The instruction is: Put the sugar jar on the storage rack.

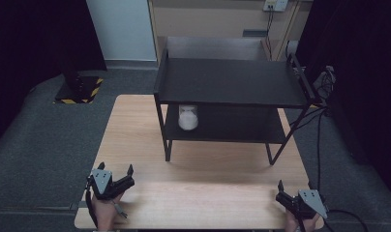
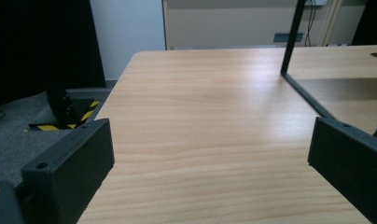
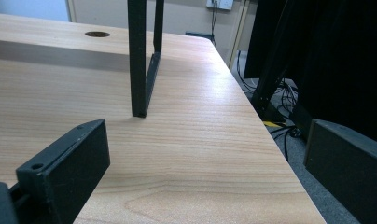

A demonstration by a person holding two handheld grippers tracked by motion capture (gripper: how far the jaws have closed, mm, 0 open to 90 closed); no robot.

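My left gripper and right gripper rest at the near corners of the wooden table, both with jaws spread wide and empty. Ahead stands a black two-tier shelf rack; a white jar sits on its lower shelf, left side

Light wood table on grey carpet floor, black 2-tier shelf rack at far centre, dark curtains L & R, pale wall panel far left, yellow-black striped base, wall socket w/ cables far right.
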